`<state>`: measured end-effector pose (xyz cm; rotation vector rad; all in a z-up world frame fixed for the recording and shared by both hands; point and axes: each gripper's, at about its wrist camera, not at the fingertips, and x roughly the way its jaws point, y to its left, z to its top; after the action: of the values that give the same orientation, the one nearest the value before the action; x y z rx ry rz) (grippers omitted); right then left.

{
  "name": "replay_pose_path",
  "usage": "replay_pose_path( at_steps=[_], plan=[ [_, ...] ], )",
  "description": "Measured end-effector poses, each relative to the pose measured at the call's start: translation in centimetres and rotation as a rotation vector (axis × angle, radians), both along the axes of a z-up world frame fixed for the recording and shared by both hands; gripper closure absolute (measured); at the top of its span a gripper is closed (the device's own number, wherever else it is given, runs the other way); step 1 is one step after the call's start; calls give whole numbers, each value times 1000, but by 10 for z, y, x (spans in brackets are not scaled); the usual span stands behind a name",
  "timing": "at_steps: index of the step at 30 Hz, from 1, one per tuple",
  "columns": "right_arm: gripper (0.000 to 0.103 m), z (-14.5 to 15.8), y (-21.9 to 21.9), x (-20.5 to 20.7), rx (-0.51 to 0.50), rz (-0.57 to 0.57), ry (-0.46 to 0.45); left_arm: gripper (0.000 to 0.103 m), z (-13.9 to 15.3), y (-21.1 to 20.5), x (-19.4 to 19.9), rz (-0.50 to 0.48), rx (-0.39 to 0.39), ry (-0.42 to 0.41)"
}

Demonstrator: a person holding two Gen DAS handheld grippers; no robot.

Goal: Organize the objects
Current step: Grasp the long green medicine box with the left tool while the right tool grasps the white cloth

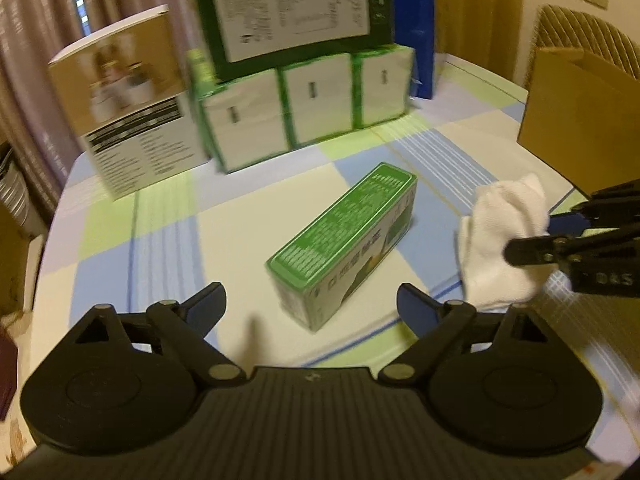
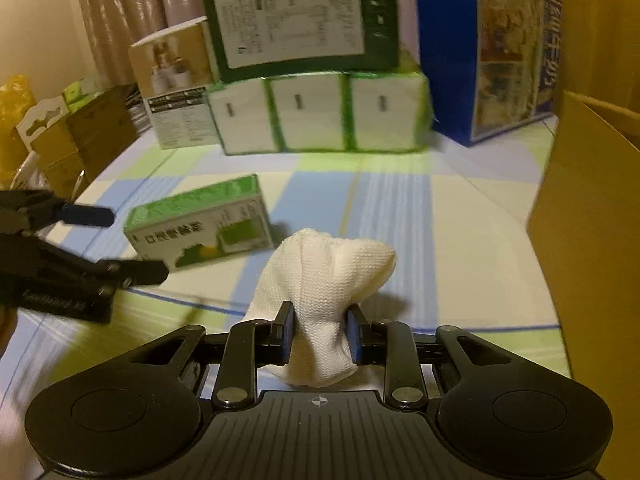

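Your left gripper (image 1: 310,306) stands wide open and holds nothing. The green carton (image 1: 344,248) lies flat on the checked tablecloth (image 1: 160,240), near the middle of the table and directly ahead of that gripper. Its near end sits between the lines of the two fingers but beyond their tips, not touching them. Its long axis runs away from you and slants toward the table's far right side, so the fingers do not yet sit square across the narrow sides.

Your right gripper (image 2: 318,336) is clamped on a white cloth (image 2: 324,292), held clear of the tablecloth. The brown cardboard box (image 2: 592,240) stands just to its right, at the table's right edge.

Judgement: the left gripper is the nearer to the carton. The next move calls for a slight turn to match the slant. The stacked tissue packs (image 1: 308,100) along the far edge are well apart from both grippers.
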<state>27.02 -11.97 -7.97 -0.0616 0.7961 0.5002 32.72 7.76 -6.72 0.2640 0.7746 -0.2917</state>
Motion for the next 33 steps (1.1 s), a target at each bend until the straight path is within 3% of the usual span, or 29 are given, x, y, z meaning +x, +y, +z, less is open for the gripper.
replay_pose_path(
  at_steps=[2, 5, 7, 10, 13, 16, 20, 27, 33],
  plan=[
    [79, 0, -5, 1, 3, -2, 9, 16, -4, -7, 10, -19, 26, -2],
    [79, 1, -8, 1, 11, -4, 16, 37, -6, -13, 18, -38, 37, 5],
    [79, 0, -8, 1, 10, -2, 16, 45, -5, -17, 20, -39, 30, 25],
    [79, 0, -10, 1, 18, -3, 25, 65, 0, -20, 14, -21, -10, 63],
    [79, 1, -13, -1, 22, -4, 33, 73, 5, -24, 2, 9, -72, 122],
    [79, 1, -15, -3, 21, -6, 36, 74, 6, -30, -6, 18, -106, 148],
    [79, 0, -18, -3, 21, -11, 39, 71, 10, -44, -8, 10, -20, 79],
    [78, -2, -20, -1, 25, -8, 33, 70, -6, -63, 10, 2, 24, 106],
    [65, -8, -21, 0, 39, 5, 26, 77, -10, -65, 5, 19, 17, 123]
  ],
)
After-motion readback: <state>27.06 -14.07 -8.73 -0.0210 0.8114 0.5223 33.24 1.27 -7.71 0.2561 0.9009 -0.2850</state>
